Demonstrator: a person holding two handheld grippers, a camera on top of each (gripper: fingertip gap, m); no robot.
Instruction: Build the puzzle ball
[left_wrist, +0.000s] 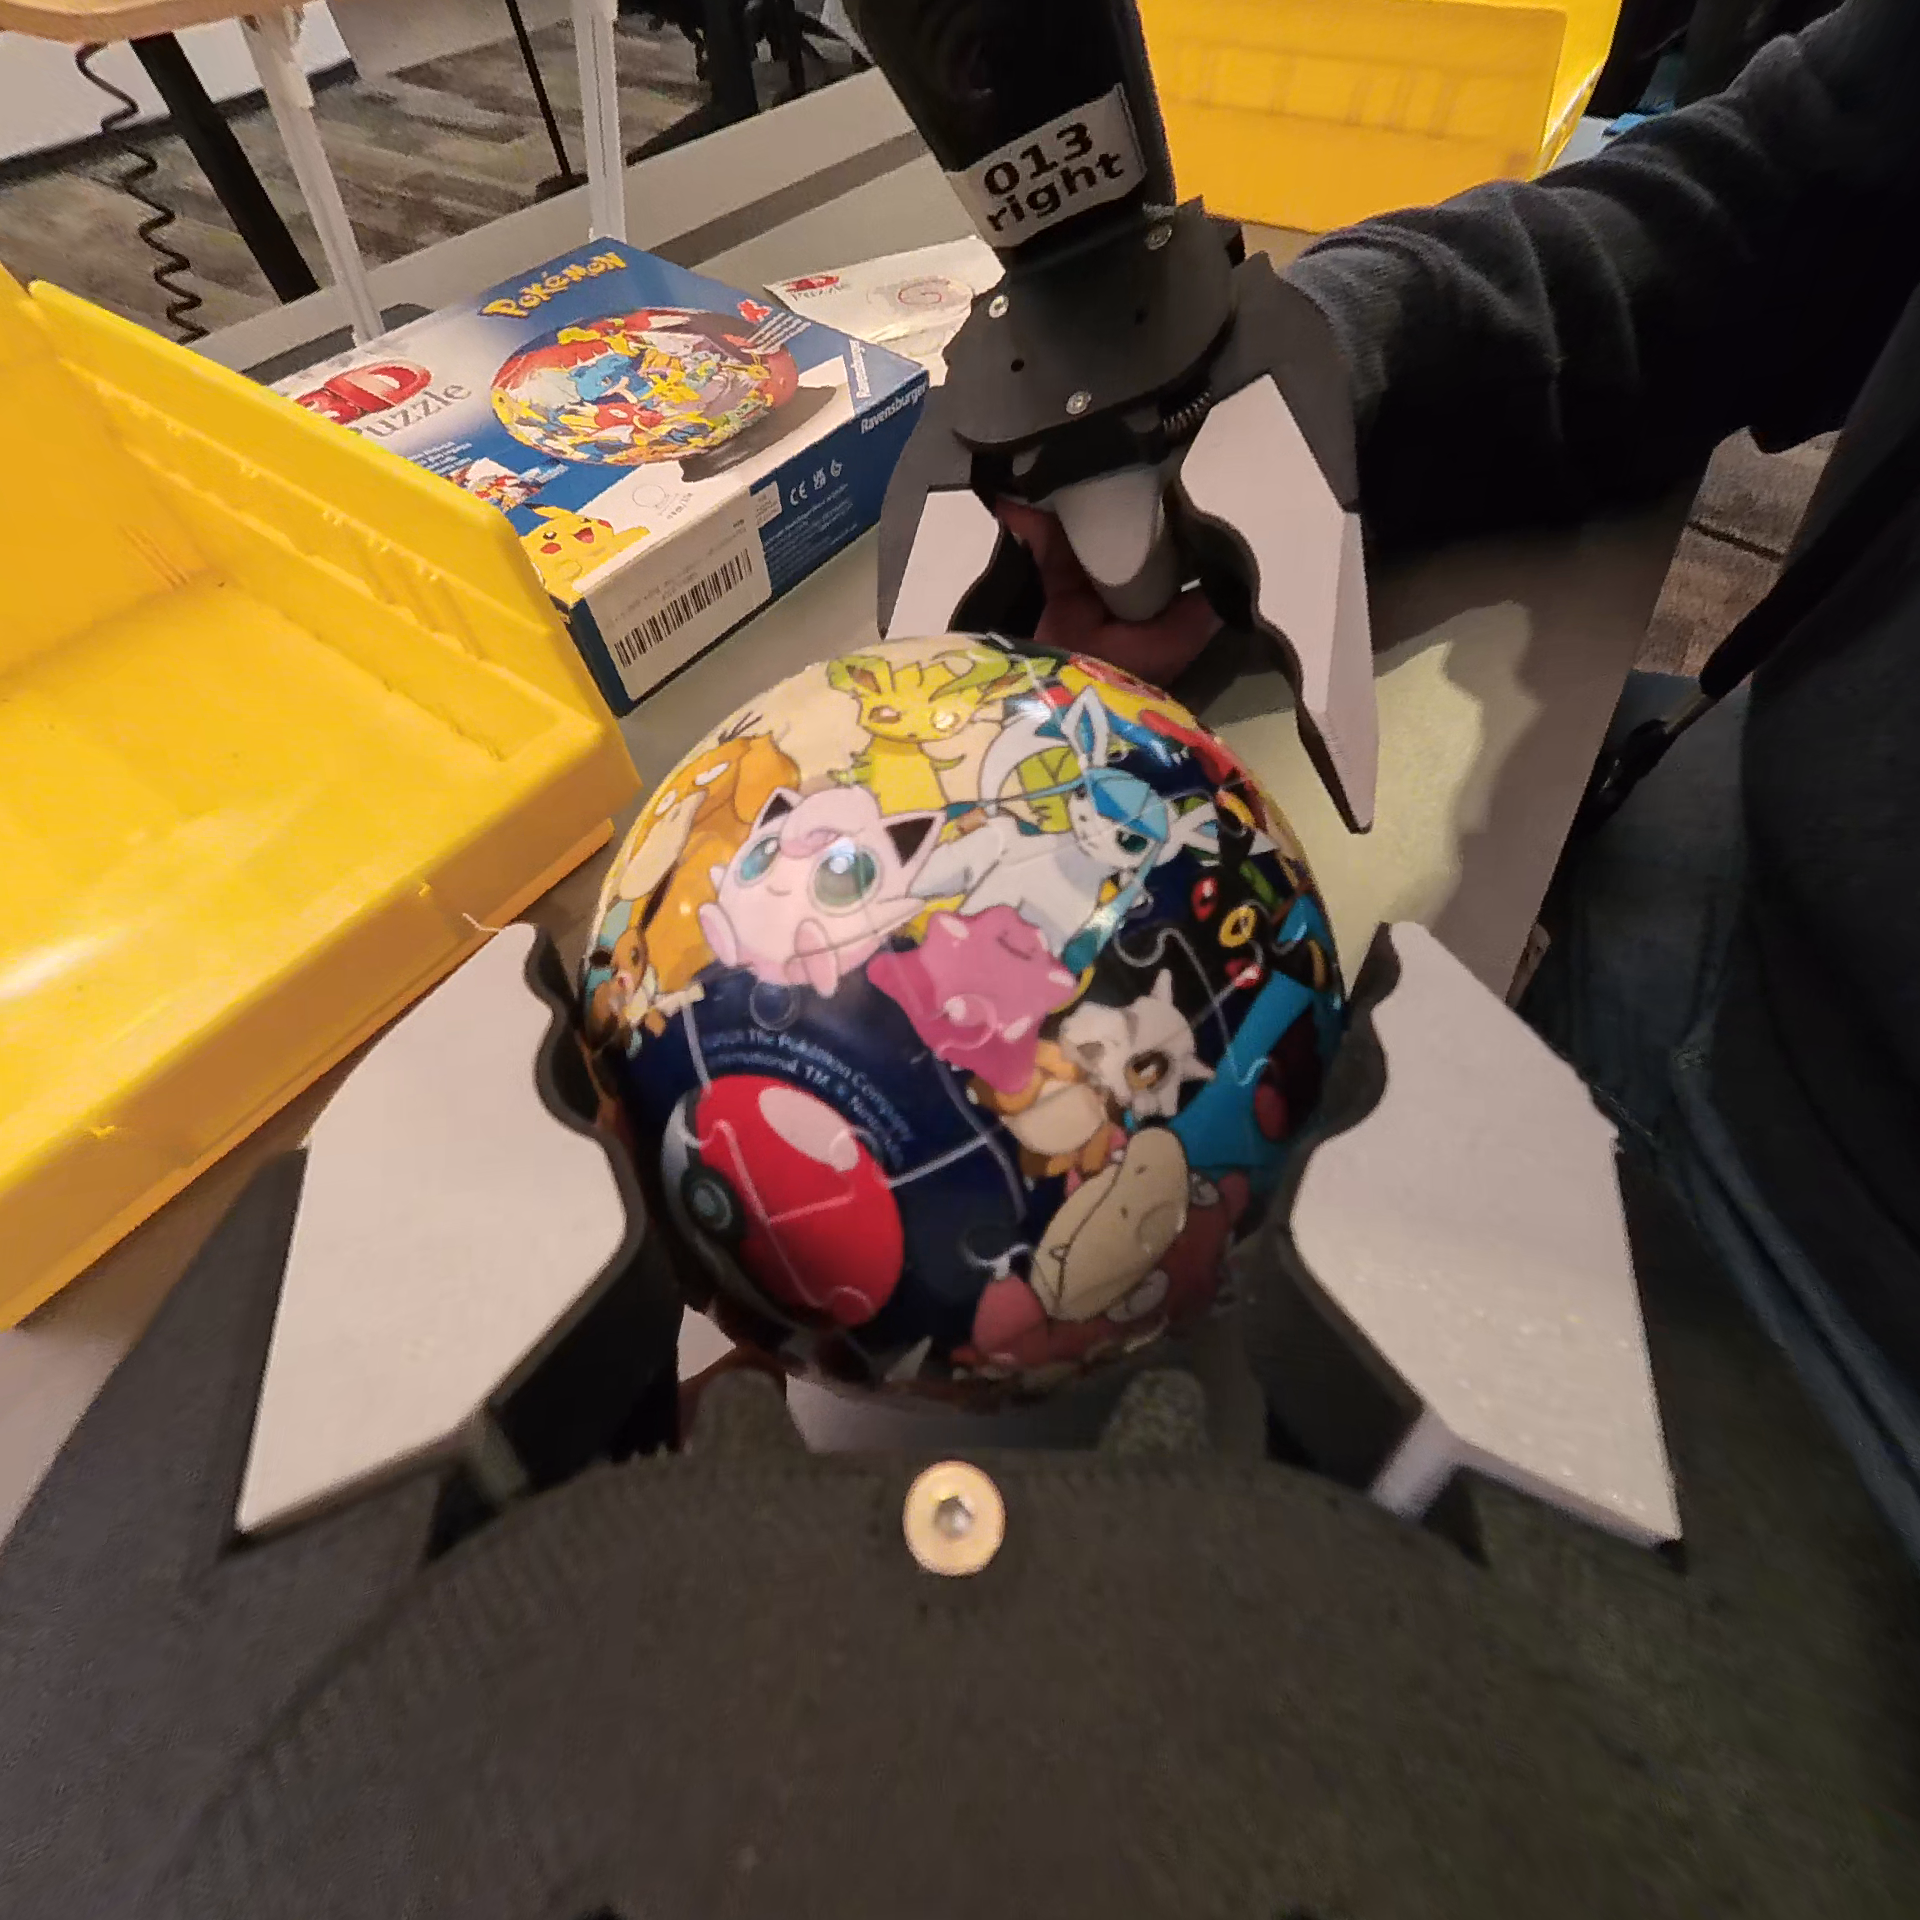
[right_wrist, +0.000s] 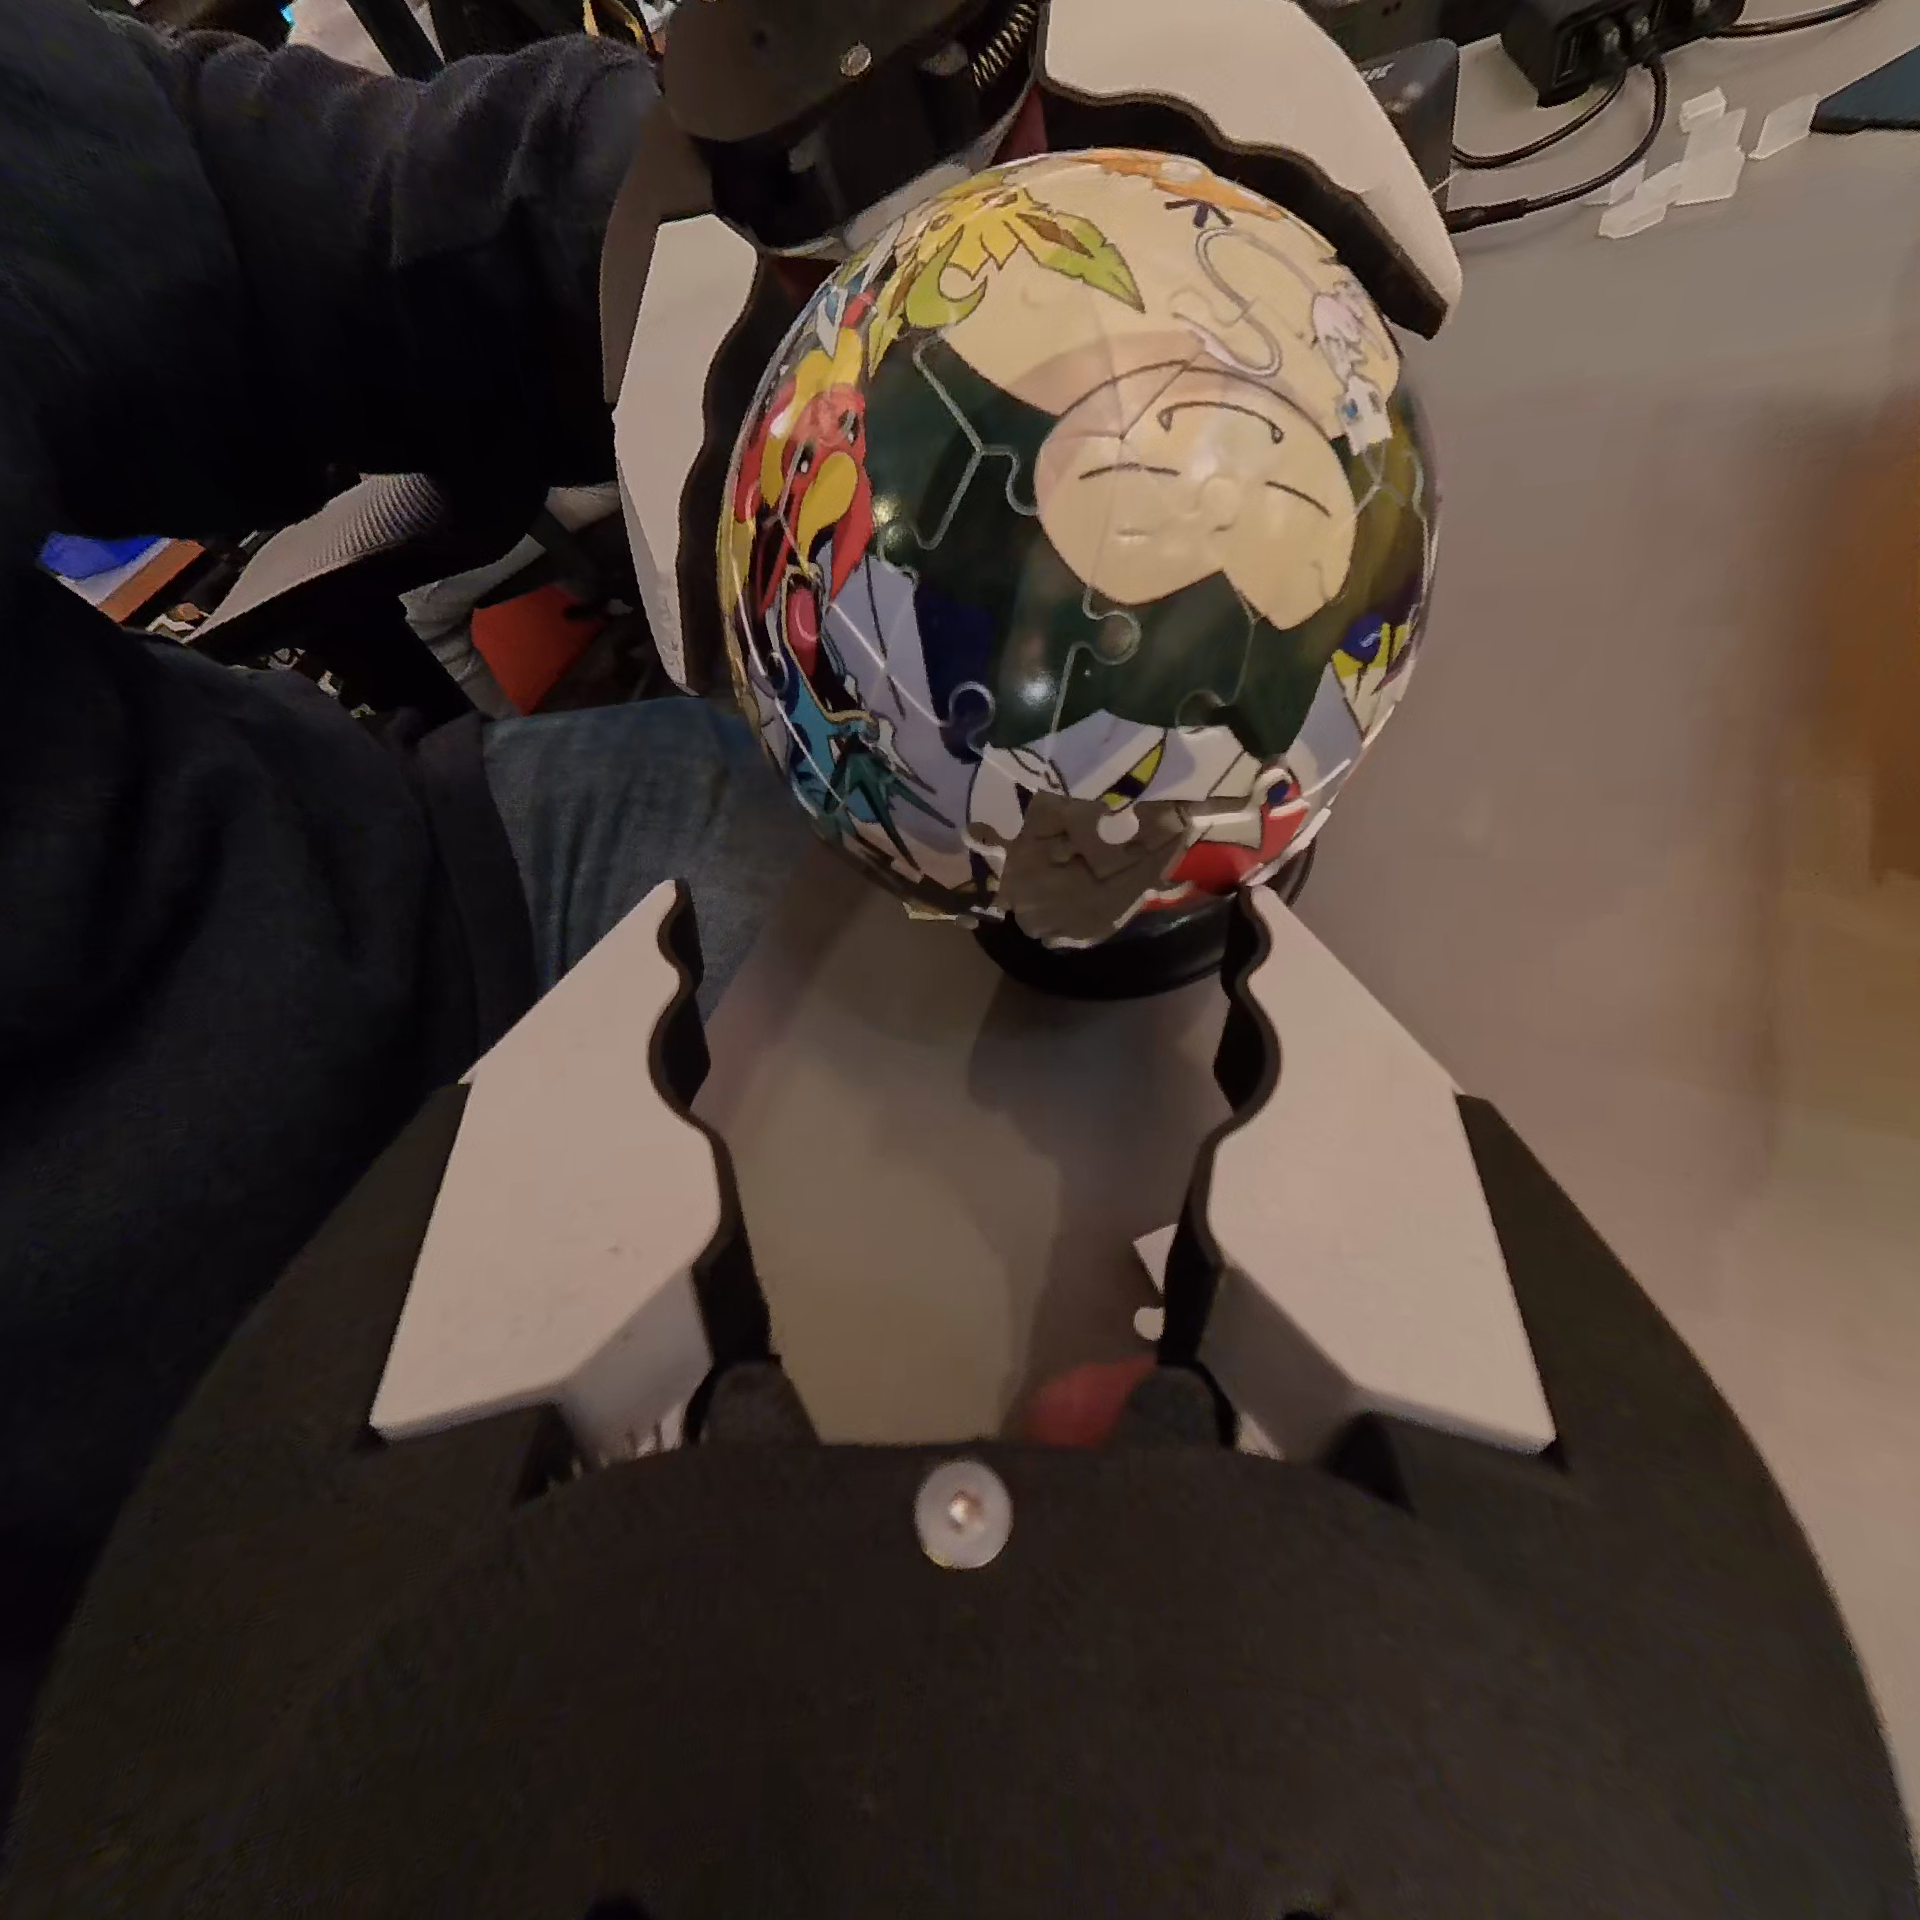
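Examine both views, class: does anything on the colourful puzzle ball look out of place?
Yes. Low on the glossy, colourful puzzle ball, just above its black ring stand, a plain grey patch interrupts the printed picture. It looks like a piece showing its blank side, or a gap.

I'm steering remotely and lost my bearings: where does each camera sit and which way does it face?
Left wrist view: sits on the left gripper, looking down past its jaws, which clasp the puzzle ball; beyond lie the yellow bin, puzzle box and a dark sleeve.
Right wrist view: sits on the right gripper, facing the opposite way, jaws open just short of the ball on its black stand; sleeve at left.
Shared: the ball and both grippers.
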